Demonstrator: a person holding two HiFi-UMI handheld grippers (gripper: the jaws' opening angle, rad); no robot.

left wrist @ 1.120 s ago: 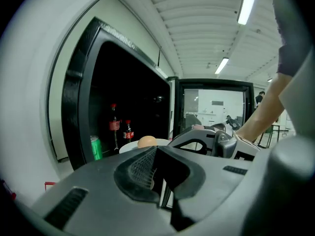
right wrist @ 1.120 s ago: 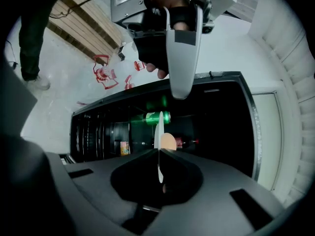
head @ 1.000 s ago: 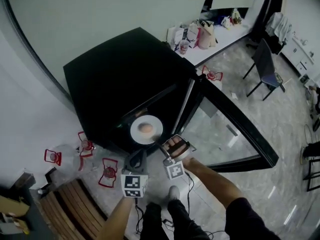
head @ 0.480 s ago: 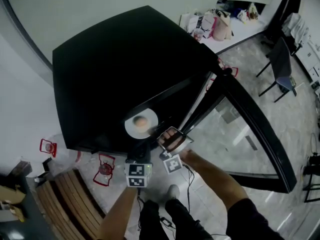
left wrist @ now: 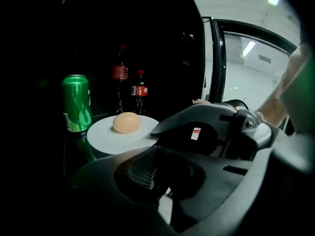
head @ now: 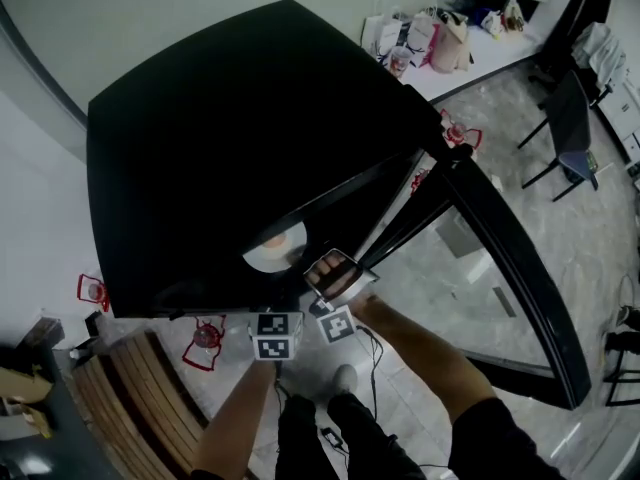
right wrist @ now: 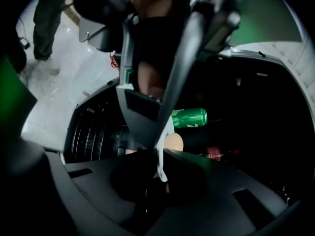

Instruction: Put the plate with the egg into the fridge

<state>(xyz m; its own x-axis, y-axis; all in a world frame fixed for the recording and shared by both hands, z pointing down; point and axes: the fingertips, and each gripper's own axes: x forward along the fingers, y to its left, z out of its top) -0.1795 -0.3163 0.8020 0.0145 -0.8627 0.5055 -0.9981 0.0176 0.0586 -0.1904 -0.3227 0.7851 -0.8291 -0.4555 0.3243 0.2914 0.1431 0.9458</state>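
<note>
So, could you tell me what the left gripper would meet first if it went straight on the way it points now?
Most likely the near rim of the white plate, just ahead of the left gripper; the egg lies beyond. Depth is uncertain.

grey left gripper (left wrist: 151,140), marker cube (head: 273,336), dark sleeve (head: 490,438)

An egg (left wrist: 126,122) lies on a white plate (left wrist: 106,140) beside a green can (left wrist: 76,103), two bottles (left wrist: 141,95) behind

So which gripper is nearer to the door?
Right. The right gripper, holding the plate, is close beside the door; the left gripper sits further left, away from it.
</note>
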